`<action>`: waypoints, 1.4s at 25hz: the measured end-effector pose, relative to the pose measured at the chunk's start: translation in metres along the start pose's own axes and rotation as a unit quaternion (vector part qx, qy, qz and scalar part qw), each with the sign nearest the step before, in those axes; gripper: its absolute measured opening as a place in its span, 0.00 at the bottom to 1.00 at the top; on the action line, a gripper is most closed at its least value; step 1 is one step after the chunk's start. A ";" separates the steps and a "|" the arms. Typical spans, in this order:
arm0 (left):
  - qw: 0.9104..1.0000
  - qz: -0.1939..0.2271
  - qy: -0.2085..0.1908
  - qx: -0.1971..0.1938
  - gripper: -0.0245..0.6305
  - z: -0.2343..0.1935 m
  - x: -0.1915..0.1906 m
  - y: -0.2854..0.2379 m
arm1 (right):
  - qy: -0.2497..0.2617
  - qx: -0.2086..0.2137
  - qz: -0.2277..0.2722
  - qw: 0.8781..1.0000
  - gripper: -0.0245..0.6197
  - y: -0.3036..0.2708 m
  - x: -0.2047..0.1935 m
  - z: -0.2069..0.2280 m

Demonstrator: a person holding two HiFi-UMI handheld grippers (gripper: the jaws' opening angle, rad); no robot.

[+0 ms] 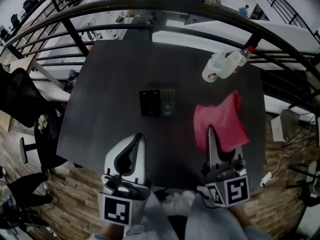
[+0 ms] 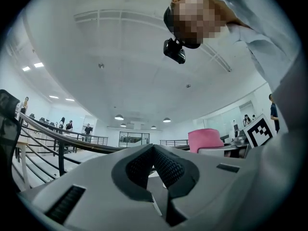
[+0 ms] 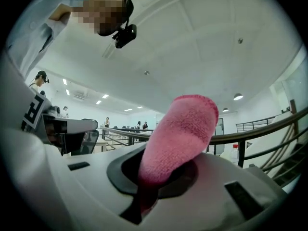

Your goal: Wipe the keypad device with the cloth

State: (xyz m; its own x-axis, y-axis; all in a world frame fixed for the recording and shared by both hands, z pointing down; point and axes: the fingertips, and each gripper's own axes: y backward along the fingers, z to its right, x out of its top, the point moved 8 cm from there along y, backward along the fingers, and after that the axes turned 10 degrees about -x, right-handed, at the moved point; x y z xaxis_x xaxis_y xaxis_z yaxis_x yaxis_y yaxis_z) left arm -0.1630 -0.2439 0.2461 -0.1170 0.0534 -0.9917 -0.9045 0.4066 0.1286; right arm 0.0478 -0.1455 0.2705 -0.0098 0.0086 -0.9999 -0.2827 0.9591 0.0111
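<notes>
Dark table (image 1: 115, 69), pink cloth (image 1: 225, 121), balcony railing (image 1: 150, 4)

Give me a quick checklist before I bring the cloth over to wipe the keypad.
1. Cloth gripped in right claw: ok.
2. Keypad flat on table, uncovered: ok.
3. Table between cloth and keypad free of things: ok.
4. Bottle off that path: ok.
5. Left claw steadying keypad: not ok, it is shut, empty and short of it.
6. Keypad fixed to table: cannot tell.
</notes>
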 end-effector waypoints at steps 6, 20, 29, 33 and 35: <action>1.000 0.008 -0.010 0.002 0.05 0.007 0.008 -0.004 | -0.002 0.003 0.012 1.000 0.08 0.002 0.008 0.002; 1.000 0.010 -0.017 0.012 0.05 0.011 0.009 -0.008 | -0.002 0.026 0.005 1.000 0.08 -0.008 0.007 0.004; 1.000 0.008 -0.019 0.020 0.05 0.008 0.009 -0.005 | -0.003 0.031 -0.007 1.000 0.08 -0.011 0.002 0.002; 1.000 0.007 -0.019 0.019 0.05 0.009 0.009 -0.004 | -0.003 0.031 -0.011 0.999 0.08 -0.011 0.002 0.000; 1.000 0.005 -0.019 0.017 0.05 0.009 0.009 -0.004 | -0.006 0.031 -0.013 0.999 0.08 -0.011 0.001 -0.001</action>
State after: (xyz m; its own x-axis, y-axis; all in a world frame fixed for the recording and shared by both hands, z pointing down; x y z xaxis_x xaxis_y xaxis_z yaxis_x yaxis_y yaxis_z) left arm -0.1565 -0.2367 0.2372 -0.1102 0.0923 -0.9896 -0.8887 0.4367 0.1397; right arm 0.0499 -0.1563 0.2692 0.0073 -0.0134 -0.9999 -0.2218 0.9750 -0.0147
